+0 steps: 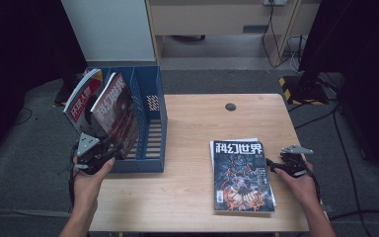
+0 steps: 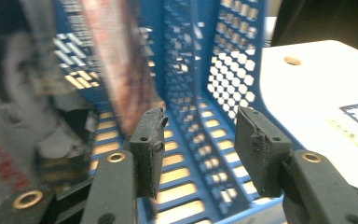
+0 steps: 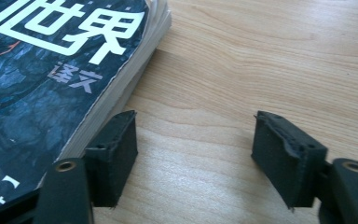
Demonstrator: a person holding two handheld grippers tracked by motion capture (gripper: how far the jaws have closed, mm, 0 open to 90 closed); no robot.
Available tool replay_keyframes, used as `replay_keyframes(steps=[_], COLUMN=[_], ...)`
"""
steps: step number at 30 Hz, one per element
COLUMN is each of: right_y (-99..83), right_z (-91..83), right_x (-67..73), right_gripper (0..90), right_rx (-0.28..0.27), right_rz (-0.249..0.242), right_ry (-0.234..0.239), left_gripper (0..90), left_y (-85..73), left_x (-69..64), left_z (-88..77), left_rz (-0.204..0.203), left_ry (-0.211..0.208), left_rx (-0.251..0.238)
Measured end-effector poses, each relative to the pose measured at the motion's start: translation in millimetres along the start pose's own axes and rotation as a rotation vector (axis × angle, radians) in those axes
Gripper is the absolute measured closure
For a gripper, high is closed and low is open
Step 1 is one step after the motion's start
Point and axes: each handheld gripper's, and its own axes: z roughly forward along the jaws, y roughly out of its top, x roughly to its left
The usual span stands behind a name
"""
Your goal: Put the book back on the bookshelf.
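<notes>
A blue slotted file rack (image 1: 150, 98) stands at the table's left. Two magazines lean in its left compartments: a red-covered one (image 1: 81, 101) and a dark one (image 1: 116, 106). My left gripper (image 1: 101, 140) is at the rack's near end. In the left gripper view it (image 2: 200, 126) is open over the rack's slatted floor (image 2: 186, 154), and the dark magazine's (image 2: 116, 60) lower edge is just beyond its left jaw. A dark-covered magazine (image 1: 242, 173) lies flat on a small stack at the table's right. My right gripper (image 3: 193, 135) is open over bare wood, its left jaw against that stack's edge (image 3: 116, 93).
The wooden table (image 1: 192, 128) has a round cable hole (image 1: 230, 106) at the back. The rack's right compartment (image 1: 153, 133) holds nothing. A white cabinet (image 1: 111, 29) stands behind the table, and cables (image 1: 335, 118) run across the floor at the right.
</notes>
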Motion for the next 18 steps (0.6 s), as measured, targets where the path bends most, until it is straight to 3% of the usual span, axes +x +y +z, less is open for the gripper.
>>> replay_keyframes(steps=[9,18], right_y=[2.8,6.6], right_z=[-9.7,-15.6], right_x=[-6.1,-6.2], right_gripper=[47.9,56.1], right_rx=[-0.046,-0.078], right_rz=[0.002,-0.011], right_ry=[-0.037,-0.042], left_gripper=[45.7,42.8], left_y=[7.8,10.6], left_x=[-35.3,-55.4], left_z=[22.0,45.6], left_rz=[0.042,0.062], left_ry=[-0.073,-0.105], left_rx=[0.022,0.035])
